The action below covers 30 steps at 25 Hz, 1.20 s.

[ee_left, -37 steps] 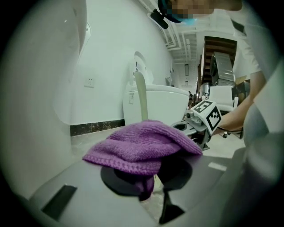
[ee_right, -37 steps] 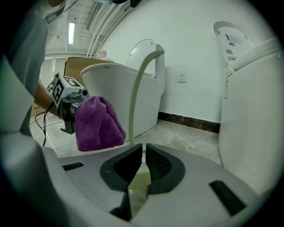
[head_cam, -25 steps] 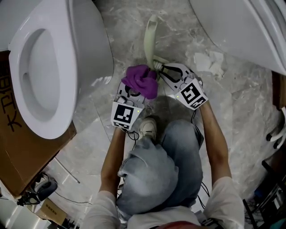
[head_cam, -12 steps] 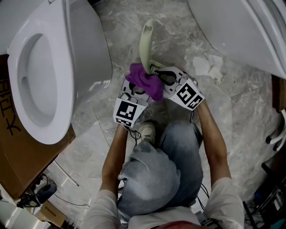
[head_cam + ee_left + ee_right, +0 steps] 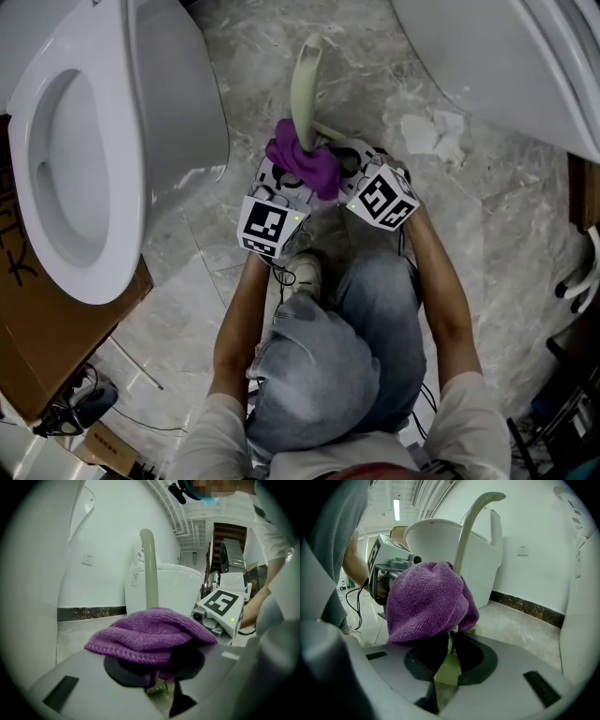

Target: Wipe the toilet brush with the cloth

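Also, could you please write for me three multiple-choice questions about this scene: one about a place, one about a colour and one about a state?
1. Where is the cloth?
A. spread flat on the floor
B. wrapped around the handle of the toilet brush
C. inside the toilet bowl

2. What colour is the cloth?
A. purple
B. yellow
C. white

3. In what state are the tongs of the right gripper?
A. wide open and empty
B. shut on the toilet brush handle
C. shut on a paper scrap

Answers:
1 B: the head view shows it bunched around the pale green handle.
2 A: all three views show it purple.
3 B: the right gripper view shows the handle pinched between the tongs.
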{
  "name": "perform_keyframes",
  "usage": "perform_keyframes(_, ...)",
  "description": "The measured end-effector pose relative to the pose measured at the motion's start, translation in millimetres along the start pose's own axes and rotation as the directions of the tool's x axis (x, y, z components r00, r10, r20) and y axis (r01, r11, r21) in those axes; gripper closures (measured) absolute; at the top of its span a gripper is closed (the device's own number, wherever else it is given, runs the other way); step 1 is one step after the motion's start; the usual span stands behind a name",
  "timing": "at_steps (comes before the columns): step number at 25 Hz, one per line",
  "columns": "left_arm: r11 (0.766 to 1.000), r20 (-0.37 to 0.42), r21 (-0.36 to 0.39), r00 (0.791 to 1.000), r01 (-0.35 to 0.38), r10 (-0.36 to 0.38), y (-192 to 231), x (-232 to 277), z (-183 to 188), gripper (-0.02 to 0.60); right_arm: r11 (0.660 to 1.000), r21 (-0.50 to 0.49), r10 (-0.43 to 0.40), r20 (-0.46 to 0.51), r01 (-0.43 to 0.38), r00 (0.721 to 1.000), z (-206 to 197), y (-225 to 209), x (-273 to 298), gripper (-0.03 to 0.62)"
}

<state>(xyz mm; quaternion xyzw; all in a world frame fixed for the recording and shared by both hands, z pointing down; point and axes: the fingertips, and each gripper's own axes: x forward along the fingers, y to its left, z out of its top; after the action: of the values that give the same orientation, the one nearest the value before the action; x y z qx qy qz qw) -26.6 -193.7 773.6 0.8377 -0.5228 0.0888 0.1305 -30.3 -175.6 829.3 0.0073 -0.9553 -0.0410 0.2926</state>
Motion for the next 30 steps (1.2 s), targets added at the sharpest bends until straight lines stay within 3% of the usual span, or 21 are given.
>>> perform_keyframes(6, 1.000, 0.028, -0.013, 0.999, 0.021, -0.020, -1, -3, 18, 0.466, 1.000, 0.000, -0.004, 0.005, 0.004, 1.000, 0, -1, -1, 0.556)
perform_keyframes(16, 0.999, 0.152, -0.006, 0.987, 0.046, -0.045, 3, -16, 111, 0.463, 1.000, 0.000, -0.004, 0.002, 0.004, 1.000, 0, -1, 0, 0.556)
perform_keyframes(30, 0.999, 0.197, -0.013, 0.979, 0.046, -0.042, 12, -15, 192, 0.405, 1.000, 0.006, 0.014, -0.008, -0.014, 1.000, -1, 0, 0, 0.556)
